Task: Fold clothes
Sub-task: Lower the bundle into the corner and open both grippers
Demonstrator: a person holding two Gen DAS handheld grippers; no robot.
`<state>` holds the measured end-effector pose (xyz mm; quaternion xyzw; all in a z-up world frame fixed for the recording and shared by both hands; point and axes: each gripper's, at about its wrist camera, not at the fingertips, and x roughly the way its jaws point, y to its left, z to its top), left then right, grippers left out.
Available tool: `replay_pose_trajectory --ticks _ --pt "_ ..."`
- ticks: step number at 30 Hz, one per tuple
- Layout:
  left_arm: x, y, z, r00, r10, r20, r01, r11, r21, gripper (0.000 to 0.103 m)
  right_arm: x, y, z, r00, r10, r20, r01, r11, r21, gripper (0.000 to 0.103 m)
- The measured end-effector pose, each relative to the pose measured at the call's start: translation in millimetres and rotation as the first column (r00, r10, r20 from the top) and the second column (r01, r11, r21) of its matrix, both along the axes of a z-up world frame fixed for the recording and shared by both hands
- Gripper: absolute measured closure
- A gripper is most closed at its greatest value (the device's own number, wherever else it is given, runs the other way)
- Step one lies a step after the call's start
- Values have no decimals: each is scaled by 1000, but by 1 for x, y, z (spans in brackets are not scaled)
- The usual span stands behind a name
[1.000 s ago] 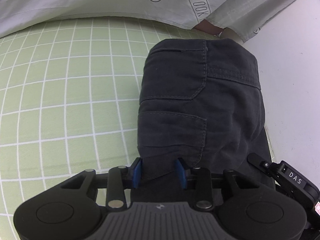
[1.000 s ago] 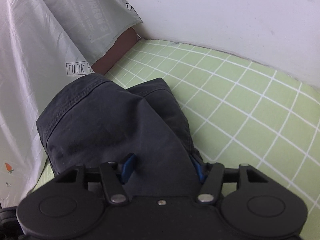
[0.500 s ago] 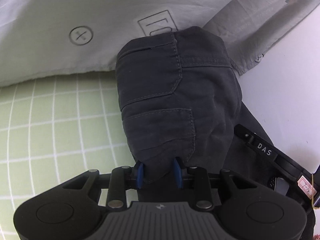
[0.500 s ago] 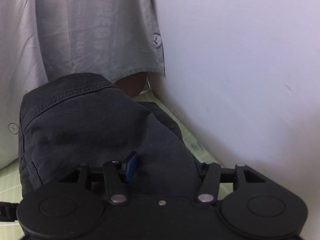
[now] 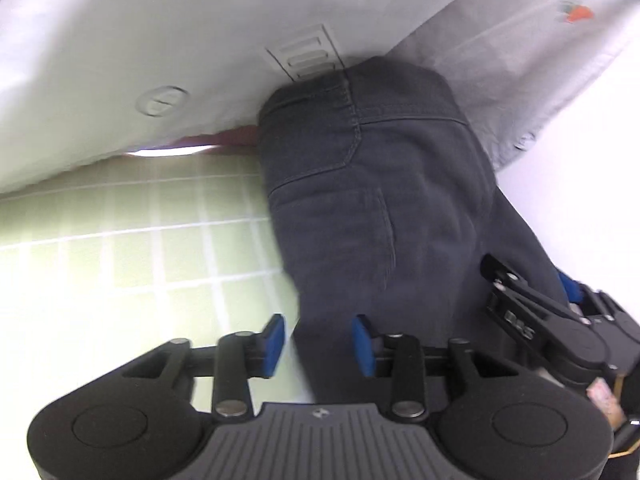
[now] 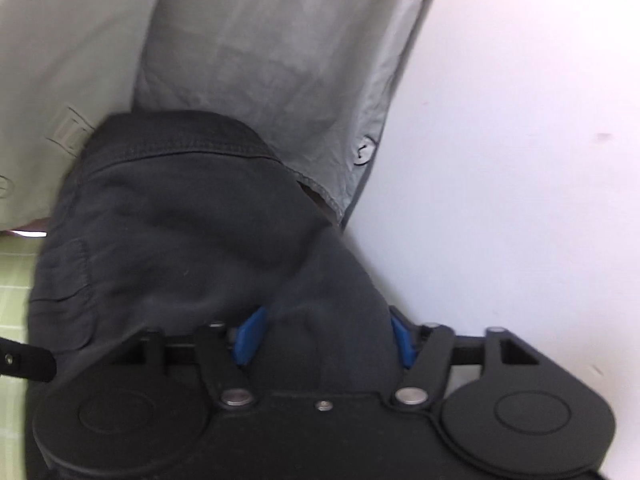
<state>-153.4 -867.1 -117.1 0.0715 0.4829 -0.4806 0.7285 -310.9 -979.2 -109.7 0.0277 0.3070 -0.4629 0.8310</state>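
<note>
Sheet (image 5: 120,240): green checked, spread at 9 o'clock, likely the folding surface.
Trousers (image 5: 380,200): dark, raised toward 12 o'clock, draped over both tools, probably to carry a fold across.
Right gripper (image 6: 326,338): pads spread, cloth bunched between; grip uncertain.
Left gripper (image 5: 318,346): released, pads apart, the trousers' edge lying between them.

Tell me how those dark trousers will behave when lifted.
Likely floppy: the dark trousers droop and crease with no shape of their own. Probably fairly heavy for cloth, given thick stitched seams. Unlikely to slip; the weave looks matte.
</note>
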Motion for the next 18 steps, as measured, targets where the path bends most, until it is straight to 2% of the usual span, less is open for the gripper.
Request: replay_pose_trajectory --ticks 4,6,7,11,13,15,18 --pt "-39 64 31 991 -59 116 65 997 -47 33 -47 62 28 995 -4 97 0 999 42 17" --pt "-60 96 46 981 -95 171 106 992 -61 26 -70 99 41 991 -13 134 4 998 62 4" --pt "-71 111 54 975 -112 194 127 989 -70 21 -78 119 48 989 -17 147 7 998 68 3" --pt "-107 171 87 963 -126 240 163 977 -140 15 -111 194 65 990 7 139 -19 996 87 1" --pt "-124 204 103 962 -109 249 159 968 -193 5 -127 227 70 988 13 155 -28 995 91 1" --pt "-141 230 115 954 -91 287 156 964 -214 0 -140 251 75 986 -21 162 1 993 120 1" --pt "-164 259 125 938 -70 339 150 965 -215 0 -157 285 82 983 -97 154 73 985 154 1"
